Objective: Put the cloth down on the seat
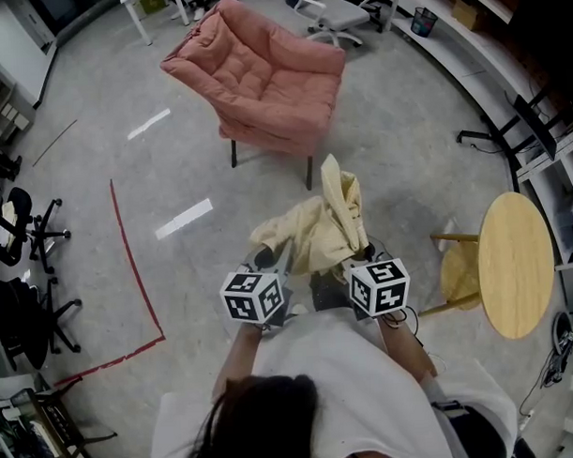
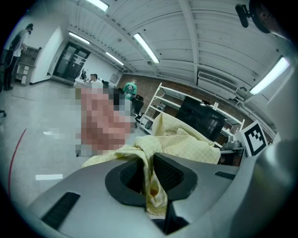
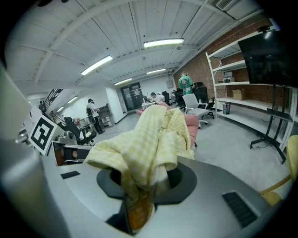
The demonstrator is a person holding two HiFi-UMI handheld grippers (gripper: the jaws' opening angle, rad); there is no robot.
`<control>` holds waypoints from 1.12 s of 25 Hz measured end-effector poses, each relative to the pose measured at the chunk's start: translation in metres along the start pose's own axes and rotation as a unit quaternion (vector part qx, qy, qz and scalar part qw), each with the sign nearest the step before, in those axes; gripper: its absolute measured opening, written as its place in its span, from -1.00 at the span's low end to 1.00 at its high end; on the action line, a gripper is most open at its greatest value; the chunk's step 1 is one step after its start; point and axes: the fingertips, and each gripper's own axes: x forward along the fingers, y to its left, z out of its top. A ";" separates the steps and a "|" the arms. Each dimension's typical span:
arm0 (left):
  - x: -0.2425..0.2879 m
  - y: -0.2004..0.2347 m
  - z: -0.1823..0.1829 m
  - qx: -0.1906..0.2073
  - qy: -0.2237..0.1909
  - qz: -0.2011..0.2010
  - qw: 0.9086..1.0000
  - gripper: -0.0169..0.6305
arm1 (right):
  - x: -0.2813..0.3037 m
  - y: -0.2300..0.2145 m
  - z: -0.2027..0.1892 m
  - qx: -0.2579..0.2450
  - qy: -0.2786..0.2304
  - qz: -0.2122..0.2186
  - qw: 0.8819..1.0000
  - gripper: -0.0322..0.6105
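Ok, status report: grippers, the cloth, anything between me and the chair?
Both shut on the cloth: left gripper, right gripper. Cloth bunched, in the air, short of the pink armchair. Only bare floor between.

Bright ceiling strip lights [image 3: 163,42], fisheye edges, dark vignette

1 cloth [image 1: 319,227], 1 pink armchair [image 1: 262,79], 1 round wooden table [image 1: 516,262], 2 grippers [image 2: 151,179] [image 3: 149,181].
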 end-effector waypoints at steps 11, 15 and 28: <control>0.051 0.026 0.032 -0.023 0.001 0.033 0.999 -0.72 | 0.054 -0.035 0.033 -0.020 0.020 0.031 0.999 -0.52; 0.077 0.030 0.048 -0.018 0.002 0.039 0.999 -0.72 | 0.072 -0.056 0.049 -0.017 0.021 0.038 0.999 -0.52; 0.156 0.034 0.085 -0.017 0.010 0.056 0.998 -0.72 | 0.116 -0.124 0.087 -0.010 0.026 0.048 0.998 -0.52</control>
